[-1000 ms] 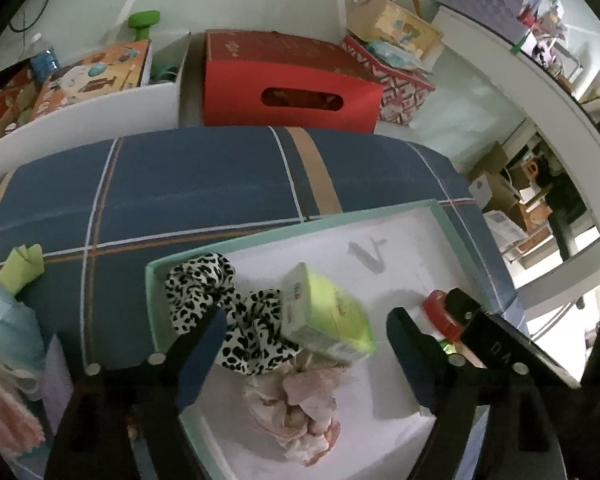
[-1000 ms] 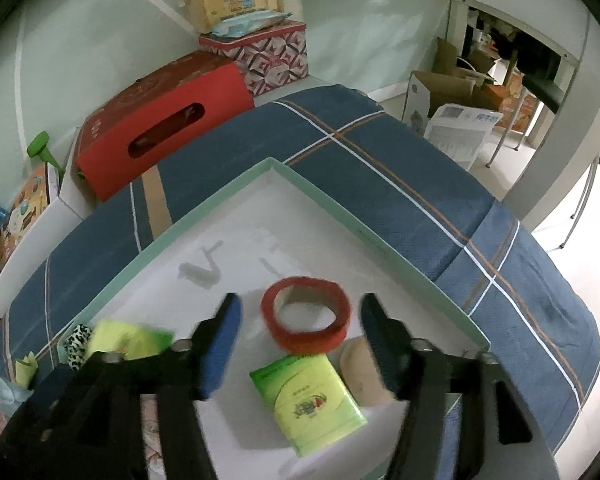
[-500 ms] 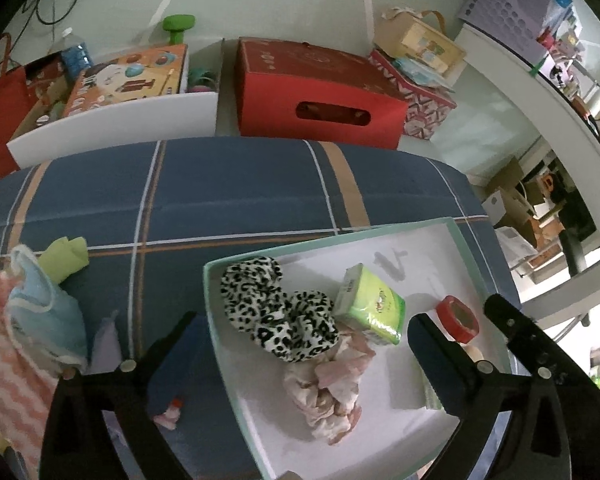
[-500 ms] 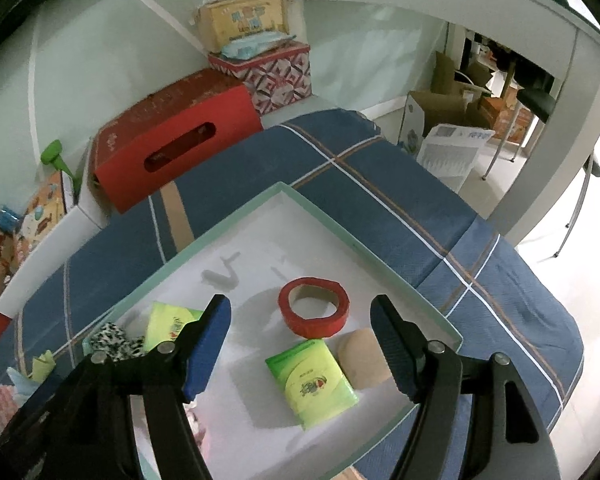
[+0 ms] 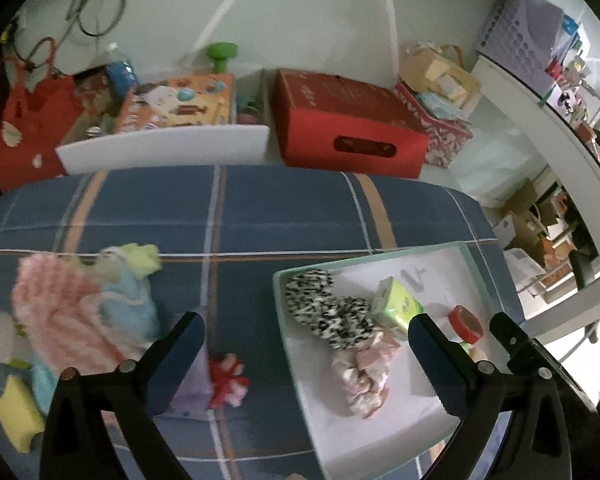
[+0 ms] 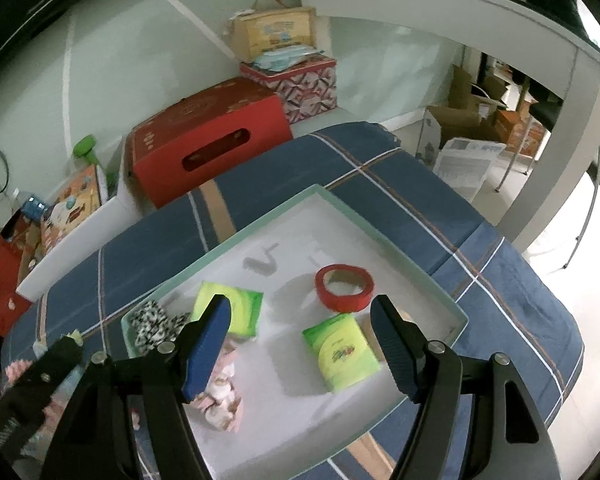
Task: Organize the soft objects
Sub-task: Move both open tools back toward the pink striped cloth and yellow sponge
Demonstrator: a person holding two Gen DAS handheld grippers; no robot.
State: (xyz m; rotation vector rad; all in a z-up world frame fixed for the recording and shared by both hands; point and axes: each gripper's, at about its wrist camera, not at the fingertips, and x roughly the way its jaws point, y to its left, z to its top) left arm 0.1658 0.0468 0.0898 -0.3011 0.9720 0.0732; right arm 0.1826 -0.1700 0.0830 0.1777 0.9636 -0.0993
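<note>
Both the left gripper (image 5: 306,354) and the right gripper (image 6: 300,344) are hanging wide apart and empty above the plaid cloth (image 5: 260,208), while the leopard scrunchie (image 5: 326,312) and pink scrunchie (image 5: 364,376) are lying in the white tray (image 6: 380,224), and a red bow (image 5: 226,378) is lying outside it.

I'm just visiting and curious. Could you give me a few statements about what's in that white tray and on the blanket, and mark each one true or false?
1. The red tape roll lies inside the white tray. True.
2. The left gripper is clamped on a cloth. False: its fingers are spread and hold nothing.
3. The leopard-print scrunchie sits in the tray. True.
4. The pink striped cloth is in the tray. False: it lies on the plaid blanket.
5. The right gripper is open. True.
</note>
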